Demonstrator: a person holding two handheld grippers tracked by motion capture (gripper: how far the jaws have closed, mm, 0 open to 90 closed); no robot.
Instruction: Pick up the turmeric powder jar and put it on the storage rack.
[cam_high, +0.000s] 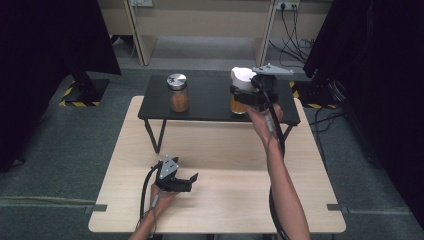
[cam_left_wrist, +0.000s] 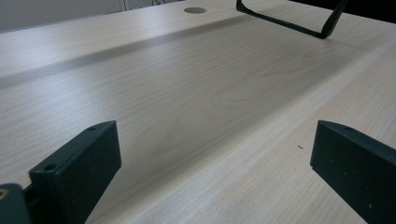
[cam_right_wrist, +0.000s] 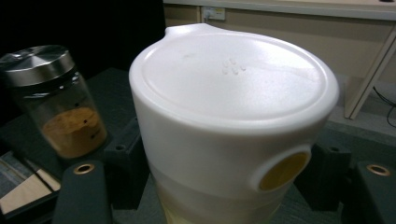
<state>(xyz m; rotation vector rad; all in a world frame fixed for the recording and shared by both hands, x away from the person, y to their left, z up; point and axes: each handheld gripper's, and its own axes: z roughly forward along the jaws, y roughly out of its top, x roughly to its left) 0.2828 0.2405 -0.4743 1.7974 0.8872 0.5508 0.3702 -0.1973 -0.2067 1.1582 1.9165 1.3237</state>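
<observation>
1. A pale wooden desk (cam_high: 220, 200) stands on grey carpet, with a low black shelf (cam_high: 210, 107) across its far edge.
2. Near the desk's front left, the left gripper (cam_high: 186, 181) rests low, jaws apart on nothing.
3. At the shelf's left end stands a clear glass jar with a steel lid (cam_high: 178, 93), holding brown powder.
4. Above the shelf's right end, the right gripper (cam_high: 239, 96) is clamped on a white-lidded container of yellow contents (cam_right_wrist: 233, 126).
5. A tilt could probably spill it; its base is hidden.
</observation>
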